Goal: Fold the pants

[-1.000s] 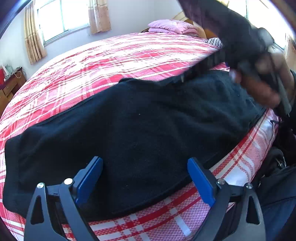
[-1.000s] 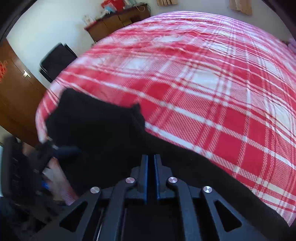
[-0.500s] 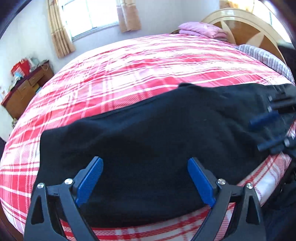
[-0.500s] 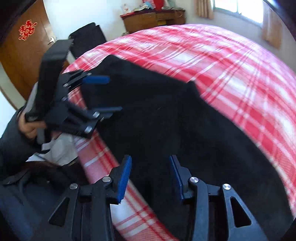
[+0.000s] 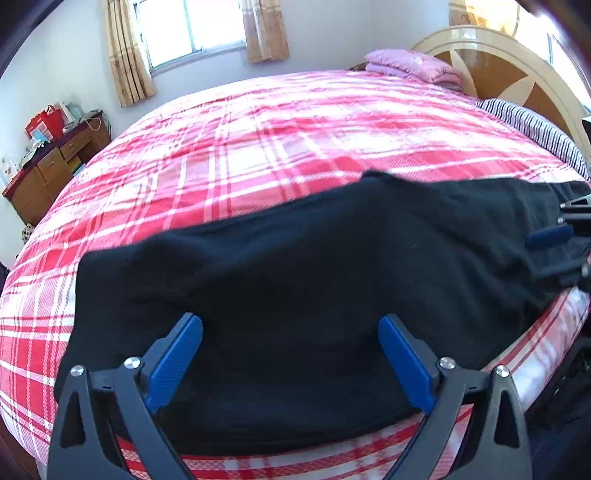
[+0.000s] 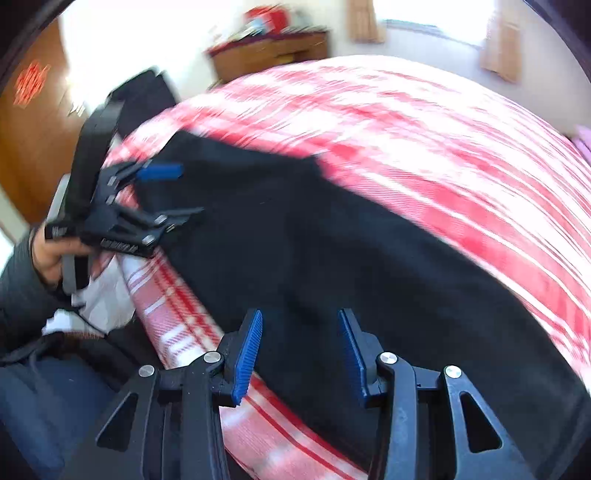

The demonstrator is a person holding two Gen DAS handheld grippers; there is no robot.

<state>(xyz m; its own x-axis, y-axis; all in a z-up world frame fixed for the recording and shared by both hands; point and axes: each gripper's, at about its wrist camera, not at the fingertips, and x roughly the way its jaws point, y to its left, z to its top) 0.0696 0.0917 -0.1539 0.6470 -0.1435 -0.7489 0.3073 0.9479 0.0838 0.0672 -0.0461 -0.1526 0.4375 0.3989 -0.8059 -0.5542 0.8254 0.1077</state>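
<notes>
Right wrist view: the right gripper (image 6: 299,350) has just been opened, empty, so the black pants (image 6: 332,258) are released, folded lengthwise.

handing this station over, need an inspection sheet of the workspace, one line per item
surface: bed with red and white plaid cover, lying flat.
job's things: black pants lie lengthwise along the near edge of the bed.
clutter: folded pink bedding and a striped pillow by the headboard.
grippers: left gripper open above the pants, holding nothing; right gripper has just been opening, nothing between its fingers.
cables: nothing seen.
surroundings: curtained window, wooden dresser with items on top, wooden door, dark chair.
</notes>
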